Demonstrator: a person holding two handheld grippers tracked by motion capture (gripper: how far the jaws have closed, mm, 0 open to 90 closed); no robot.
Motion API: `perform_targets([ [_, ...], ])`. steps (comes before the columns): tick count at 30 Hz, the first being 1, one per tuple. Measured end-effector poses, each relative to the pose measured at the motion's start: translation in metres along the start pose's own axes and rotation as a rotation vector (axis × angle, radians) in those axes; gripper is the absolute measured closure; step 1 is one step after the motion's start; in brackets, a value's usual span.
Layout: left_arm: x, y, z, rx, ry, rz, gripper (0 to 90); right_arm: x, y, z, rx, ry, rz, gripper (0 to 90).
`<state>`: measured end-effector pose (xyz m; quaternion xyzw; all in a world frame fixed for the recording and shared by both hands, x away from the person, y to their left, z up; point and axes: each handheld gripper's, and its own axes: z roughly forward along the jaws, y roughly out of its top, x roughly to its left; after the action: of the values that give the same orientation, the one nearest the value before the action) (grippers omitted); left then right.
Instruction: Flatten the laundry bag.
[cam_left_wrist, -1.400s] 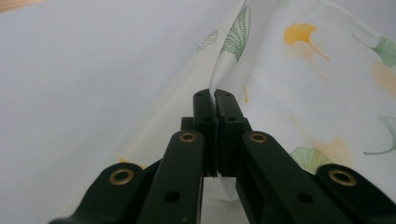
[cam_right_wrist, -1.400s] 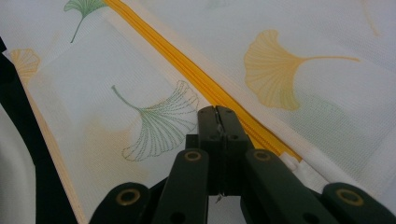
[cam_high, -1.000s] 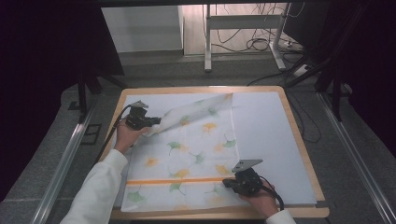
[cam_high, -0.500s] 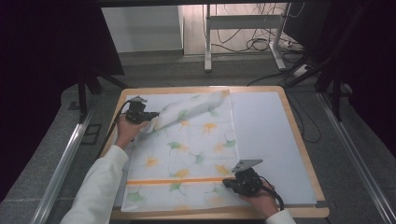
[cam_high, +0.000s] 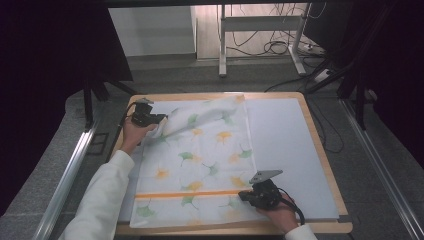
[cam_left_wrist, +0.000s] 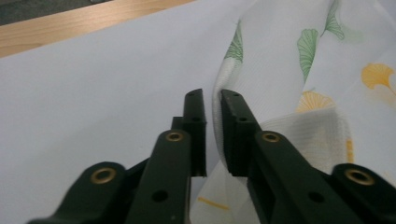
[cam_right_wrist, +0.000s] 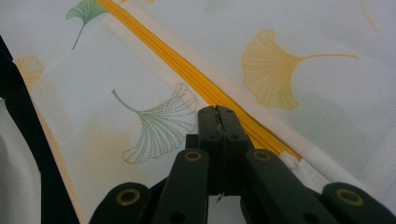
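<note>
Mesh laundry bag (cam_high: 200, 160), thin white netting printed with green and yellow ginkgo leaves, runs between my left gripper's (cam_left_wrist: 212, 100) flat black jaws, which have just been easing apart, a narrow gap now showing. My right gripper (cam_right_wrist: 217, 114) is pinched tight at the bag's orange zipper (cam_right_wrist: 187, 70), near corner. Outward, the bag sprawls rumpled over a smooth pale mat (cam_high: 285, 145) on the wood-edged table (cam_high: 327, 165).

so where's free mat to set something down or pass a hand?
Free: the pale mat right of the leaf-print cloth, out to the table's wooden rim. Crowded: the cloth's far-left corner at the left gripper, and its near-right corner under the right gripper.
</note>
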<state>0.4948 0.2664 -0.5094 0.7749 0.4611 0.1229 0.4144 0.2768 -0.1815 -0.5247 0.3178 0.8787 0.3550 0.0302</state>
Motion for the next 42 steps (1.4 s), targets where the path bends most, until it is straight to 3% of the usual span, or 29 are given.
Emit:
perform_targets([
  [3, 0.004, 0.003, -0.006, -0.023, 0.032, -0.026, 57.0, 0.001, 0.000, 0.000, 0.000, -0.003, 0.003, 89.2],
  [7, 0.009, 0.011, -0.020, -0.047, 0.020, -0.034, 36.6, 0.000, 0.000, 0.000, 0.000, -0.002, 0.002, 89.2],
  [13, 0.009, 0.020, -0.041, -0.109, 0.022, -0.020, 31.1, 0.000, 0.000, 0.000, 0.001, 0.001, 0.000, 89.2],
  [16, 0.010, 0.025, -0.057, -0.138, 0.004, -0.020, 27.7, 0.000, 0.000, 0.000, -0.001, -0.003, -0.005, 89.2],
  [22, 0.003, 0.025, -0.066, -0.145, -0.001, 0.016, 27.5, 0.000, 0.000, 0.000, 0.000, -0.003, -0.004, 89.2],
  [31, 0.000, 0.022, -0.080, -0.163, -0.020, 0.023, 26.9, 0.000, 0.000, 0.000, 0.000, -0.003, -0.004, 89.2],
  [36, -0.014, 0.016, -0.082, -0.155, -0.049, 0.052, 26.9, 0.000, 0.000, 0.000, 0.001, -0.003, -0.001, 89.2],
  [42, -0.043, 0.005, -0.080, -0.128, -0.055, 0.096, 27.3, 0.001, 0.000, 0.000, 0.001, -0.007, -0.007, 89.2],
])
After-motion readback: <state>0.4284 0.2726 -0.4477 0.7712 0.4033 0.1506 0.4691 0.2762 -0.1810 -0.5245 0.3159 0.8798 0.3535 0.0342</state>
